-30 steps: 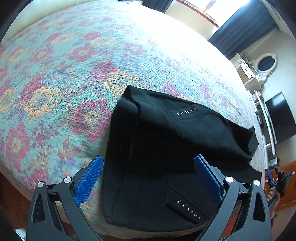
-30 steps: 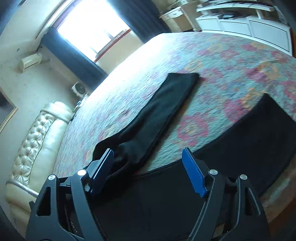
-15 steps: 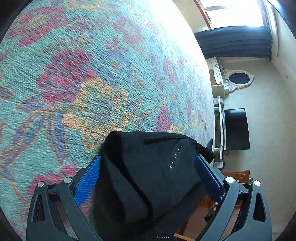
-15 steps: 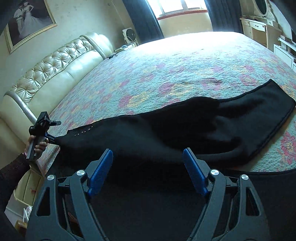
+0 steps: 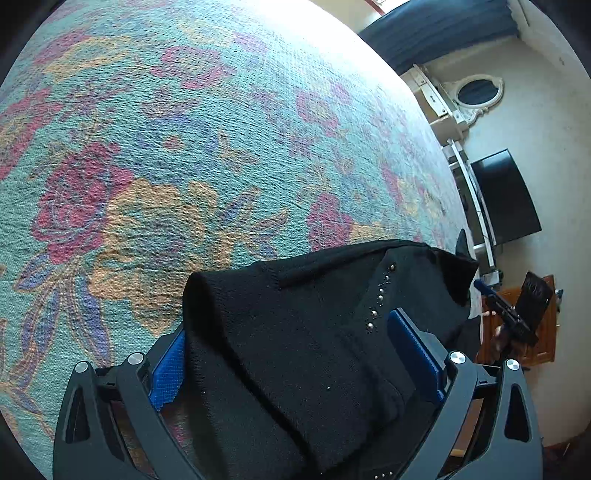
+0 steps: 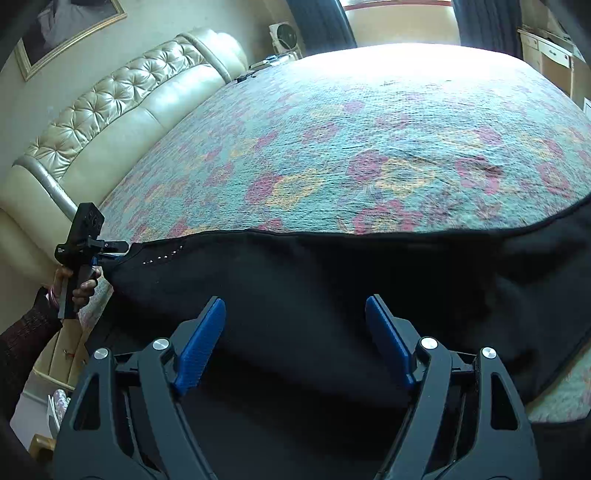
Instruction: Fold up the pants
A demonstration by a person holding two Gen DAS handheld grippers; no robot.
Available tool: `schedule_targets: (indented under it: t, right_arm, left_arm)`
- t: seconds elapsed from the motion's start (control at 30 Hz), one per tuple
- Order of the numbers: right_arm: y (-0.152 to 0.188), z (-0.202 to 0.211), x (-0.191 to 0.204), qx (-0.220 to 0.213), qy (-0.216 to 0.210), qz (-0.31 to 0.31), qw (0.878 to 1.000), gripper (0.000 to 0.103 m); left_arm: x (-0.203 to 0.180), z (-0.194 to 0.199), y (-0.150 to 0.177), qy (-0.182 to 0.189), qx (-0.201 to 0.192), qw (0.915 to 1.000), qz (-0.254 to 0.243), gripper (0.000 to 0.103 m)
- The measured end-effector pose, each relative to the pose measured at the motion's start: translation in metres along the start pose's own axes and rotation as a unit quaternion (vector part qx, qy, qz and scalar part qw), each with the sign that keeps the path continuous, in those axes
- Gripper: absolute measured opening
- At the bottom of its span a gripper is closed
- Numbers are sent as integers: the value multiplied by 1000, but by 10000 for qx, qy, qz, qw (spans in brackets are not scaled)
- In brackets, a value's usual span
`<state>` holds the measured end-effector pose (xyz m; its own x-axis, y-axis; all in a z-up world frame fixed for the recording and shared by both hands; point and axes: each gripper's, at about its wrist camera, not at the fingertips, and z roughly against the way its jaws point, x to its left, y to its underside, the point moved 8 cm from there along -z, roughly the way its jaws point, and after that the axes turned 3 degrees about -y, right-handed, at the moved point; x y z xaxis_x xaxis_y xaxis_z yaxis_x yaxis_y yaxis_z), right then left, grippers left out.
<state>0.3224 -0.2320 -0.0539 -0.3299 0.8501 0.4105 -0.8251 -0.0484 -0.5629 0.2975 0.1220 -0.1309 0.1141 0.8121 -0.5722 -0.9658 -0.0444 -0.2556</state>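
Black pants (image 6: pixel 332 288) with small silver studs lie stretched across the near edge of a floral bedspread (image 6: pixel 369 147). In the left wrist view the studded waist end of the pants (image 5: pixel 303 332) lies between and over the jaws of my left gripper (image 5: pixel 284 343), which stand wide apart around the bunched fabric. My right gripper (image 6: pixel 295 325) is open above the middle of the pants, touching nothing I can see. The left gripper also shows in the right wrist view (image 6: pixel 107 247), at the pants' left end.
A cream tufted headboard (image 6: pixel 110 122) runs along the bed's left side. A black TV (image 5: pixel 506 199) and white furniture (image 5: pixel 443 103) stand past the bed's far side. Dark curtains (image 6: pixel 321 22) frame a bright window.
The left gripper has gone in onto the pants' waist end, with fabric now over its jaws. The pants have been pulled out straighter along the bed edge. The right gripper stays open.
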Motion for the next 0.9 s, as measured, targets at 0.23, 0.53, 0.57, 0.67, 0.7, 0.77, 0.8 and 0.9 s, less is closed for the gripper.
schedule_targets:
  t: [0.23,0.53,0.57,0.67,0.7,0.77,0.8,0.9]
  right_arm:
    - [-37,-62,-9,1031,274,1101,9882,78]
    - [-46,-93,-23,1480,513,1701,9729,78]
    - [-47,-94,-24,1516,496,1711,9723,78]
    - [-43,-105,-29,1822,407,1601,9693,72]
    - [-38,-110,-33,2010,527,1584,9653,47]
    - [-36,-112,-32,2096,443,1485,9654,23]
    - [-37,-110,-26,2096,223,1404,9674,7]
    - [-39,-95,-14,1829,420,1653,9682,7]
  left_arm:
    - [11,0,-8,133,157,9995,220,96]
    - [20,-1,-12,162,187,9996,131,18]
    - [17,4,-14,267,61,9996,38,16]
    - [10,16,-22,488,-272,9984,-21,16]
    - [11,16,-24,478,-298,9984,32,16]
    - [10,13,-24,446,-272,9986,41,14]
    - [8,14,-24,397,-293,9988,-17,14]
    - [-6,22,-25,552,-521,9970,-146,13]
